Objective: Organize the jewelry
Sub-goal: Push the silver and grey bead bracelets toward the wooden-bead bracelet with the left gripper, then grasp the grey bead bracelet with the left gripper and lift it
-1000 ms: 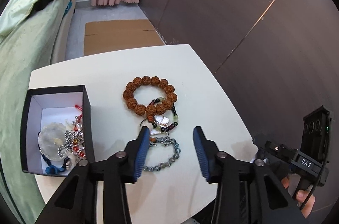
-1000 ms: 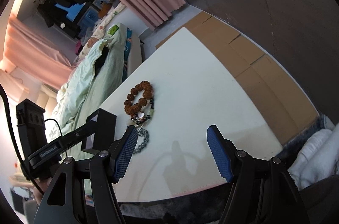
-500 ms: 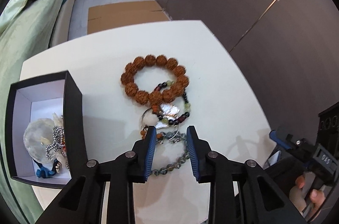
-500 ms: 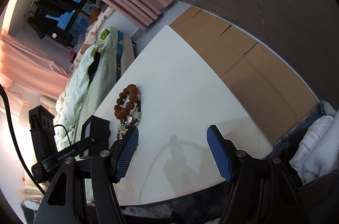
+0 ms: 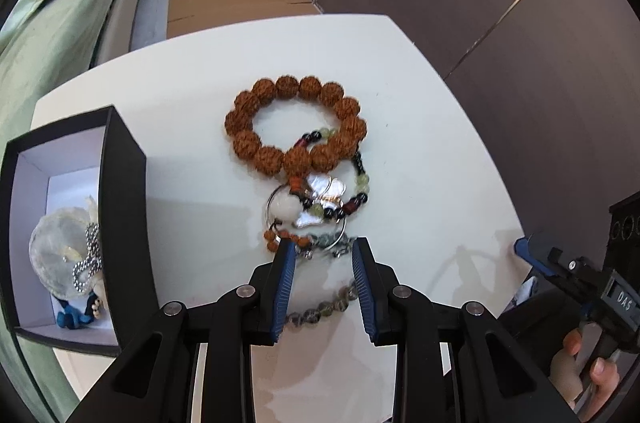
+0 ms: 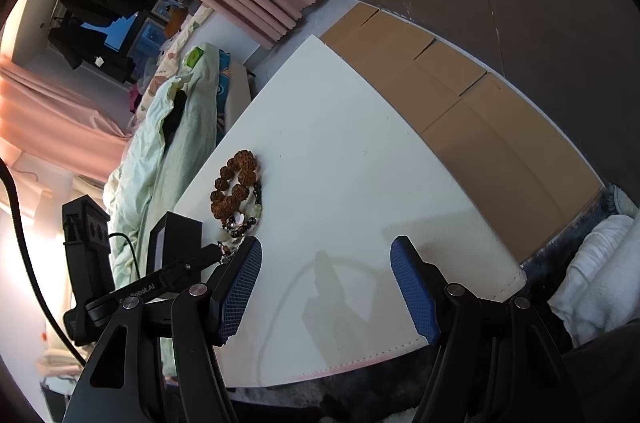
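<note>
Bracelets lie heaped on the white table [image 5: 420,127]: a brown bead bracelet [image 5: 294,121] farthest, a grey bead bracelet [image 5: 320,311] nearest, right of the black box [image 5: 124,207]. The left gripper [image 5: 323,255], jaws just narrowed, straddles the grey bracelet ungripped. The right gripper [image 6: 326,277] gapes wide, empty.
</note>
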Demonstrator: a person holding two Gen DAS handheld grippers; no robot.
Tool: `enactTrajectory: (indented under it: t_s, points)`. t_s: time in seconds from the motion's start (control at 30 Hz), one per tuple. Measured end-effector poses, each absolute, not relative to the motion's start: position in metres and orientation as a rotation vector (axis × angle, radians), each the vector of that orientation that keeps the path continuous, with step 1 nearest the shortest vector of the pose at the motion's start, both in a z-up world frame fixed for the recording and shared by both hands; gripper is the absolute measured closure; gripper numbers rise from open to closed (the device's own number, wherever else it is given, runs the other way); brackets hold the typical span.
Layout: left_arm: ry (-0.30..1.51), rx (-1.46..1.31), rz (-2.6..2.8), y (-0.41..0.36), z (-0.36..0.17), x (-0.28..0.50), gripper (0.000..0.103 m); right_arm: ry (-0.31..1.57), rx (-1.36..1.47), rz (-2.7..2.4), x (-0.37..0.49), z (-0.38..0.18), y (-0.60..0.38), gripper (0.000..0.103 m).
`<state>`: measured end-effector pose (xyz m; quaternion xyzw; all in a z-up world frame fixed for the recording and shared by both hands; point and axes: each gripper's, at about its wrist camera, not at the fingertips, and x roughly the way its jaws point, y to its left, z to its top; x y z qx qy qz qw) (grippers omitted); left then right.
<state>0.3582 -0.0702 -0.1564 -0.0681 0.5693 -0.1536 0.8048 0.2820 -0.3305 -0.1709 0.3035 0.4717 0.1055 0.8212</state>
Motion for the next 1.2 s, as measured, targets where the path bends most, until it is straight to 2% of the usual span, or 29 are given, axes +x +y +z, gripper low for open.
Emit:
enactTrajectory:
  t_s: [0.37, 0.6, 0.63, 0.67, 0.87, 1.2]
  points:
    - [1.261, -0.098, -0.439, -0.093, -0.171, 0.340, 0.072, 1.006, 0.655, 0.233, 0.281, -0.173, -0.327, 0.034]
    - [1.216, 0.077, -0.418, -0.114, -0.173, 0.331, 0.072, 1.005, 0.658, 0.226, 0.280, -0.173, -0.330, 0.035]
    - [1.207, 0.110, -0.409, -0.116, -0.173, 0.329, 0.079, 1.005, 0.658, 0.225, 0.280, -0.173, -0.330, 0.034]
    - [1.200, 0.131, -0.393, -0.117, -0.173, 0.329, 0.093, 1.005, 0.655, 0.226, 0.280, -0.173, -0.329, 0.034]
    - [1.207, 0.049, -0.424, -0.101, -0.170, 0.334, 0.094, 1.001, 0.628, 0.246, 0.281, -0.172, -0.325, 0.035]
    - [1.091, -0.116, -0.489, -0.075, -0.121, 0.336, 0.094, 1.005, 0.584, 0.308, 0.287, -0.168, -0.303, 0.035]
